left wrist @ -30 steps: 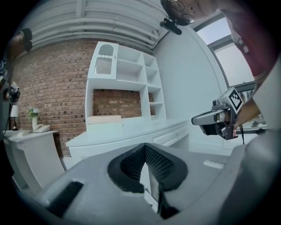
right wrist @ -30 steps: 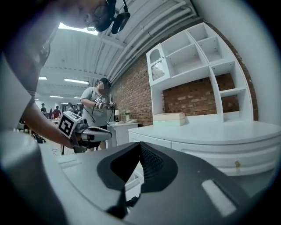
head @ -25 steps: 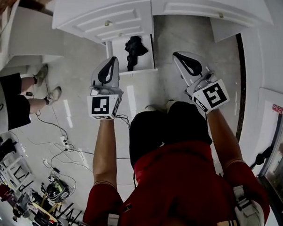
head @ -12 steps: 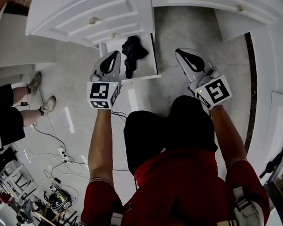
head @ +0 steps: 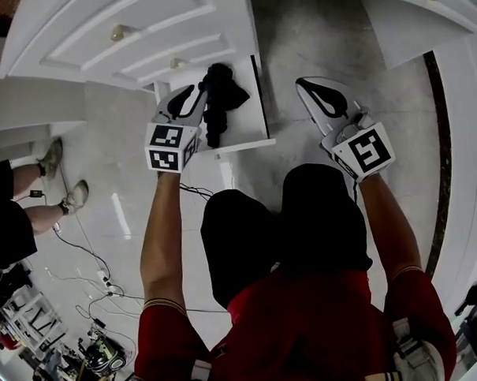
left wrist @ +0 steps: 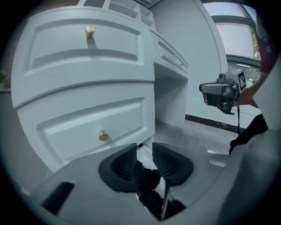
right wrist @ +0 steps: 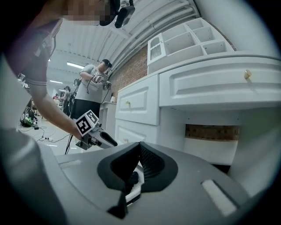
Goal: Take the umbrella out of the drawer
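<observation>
In the open bottom drawer [head: 256, 107] of the white cabinet [head: 135, 31] lay the black umbrella [head: 219, 94]. The left hand-held gripper [head: 198, 95] hung just above it, jaws opening, the umbrella showing through the narrow gap, unpinched. The right hand-held gripper [head: 305, 84] hovered beside the drawer, jaws together.

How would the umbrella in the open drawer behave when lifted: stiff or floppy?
The umbrella is probably stiff along its length, but its loose fabric bunches out and may flop. It looks compact, so likely light. Lying flat in the drawer, it seems unlikely to roll.
</observation>
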Demonstrator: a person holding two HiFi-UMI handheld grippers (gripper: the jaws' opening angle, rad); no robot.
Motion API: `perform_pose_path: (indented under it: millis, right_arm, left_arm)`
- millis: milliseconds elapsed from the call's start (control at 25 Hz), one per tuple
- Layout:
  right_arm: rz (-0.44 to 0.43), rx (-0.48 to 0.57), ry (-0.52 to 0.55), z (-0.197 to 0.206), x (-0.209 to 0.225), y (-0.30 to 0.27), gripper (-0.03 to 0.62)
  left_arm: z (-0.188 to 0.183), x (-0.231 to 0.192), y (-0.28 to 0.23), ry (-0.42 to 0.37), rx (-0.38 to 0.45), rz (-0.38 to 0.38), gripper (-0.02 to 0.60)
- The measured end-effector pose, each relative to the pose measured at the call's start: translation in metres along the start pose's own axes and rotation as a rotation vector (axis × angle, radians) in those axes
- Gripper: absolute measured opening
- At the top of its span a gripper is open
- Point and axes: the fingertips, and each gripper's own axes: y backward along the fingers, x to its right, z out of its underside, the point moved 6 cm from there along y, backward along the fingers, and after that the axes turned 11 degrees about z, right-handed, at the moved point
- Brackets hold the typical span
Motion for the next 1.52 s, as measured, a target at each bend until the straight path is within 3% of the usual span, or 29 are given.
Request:
perform_pose_path:
  millis: [720,1080,1280,1480,1520]
  right_arm:
    - [0.028,0.003,0.074,0.100,0.020,0.005,0.012]
    - [0.054,-0.025,0.070,0.120,0.030,0.015,0.012]
    - [0.058,-0.018,0.064,0.129,0.031,0.018,0.012]
    - [0.056,-0.035,0.060,0.137,0.029,0.018,0.012]
    - [0.058,-0.038,0.058,0.139,0.029,0.019,0.012]
  left_arm:
    - [0.127,-0.048,-0.137,0.157,-0.326,0.007,0.365]
    - [0.167,-0.062,-0.163,0.280,-0.440,-0.021,0.385]
    - [0.184,-0.061,-0.174,0.365,-0.447,0.003,0.402]
    - [0.191,-0.060,-0.188,0.358,-0.501,0.055,0.399]
    - [0.191,-0.058,-0.190,0.351,-0.512,0.068,0.376]
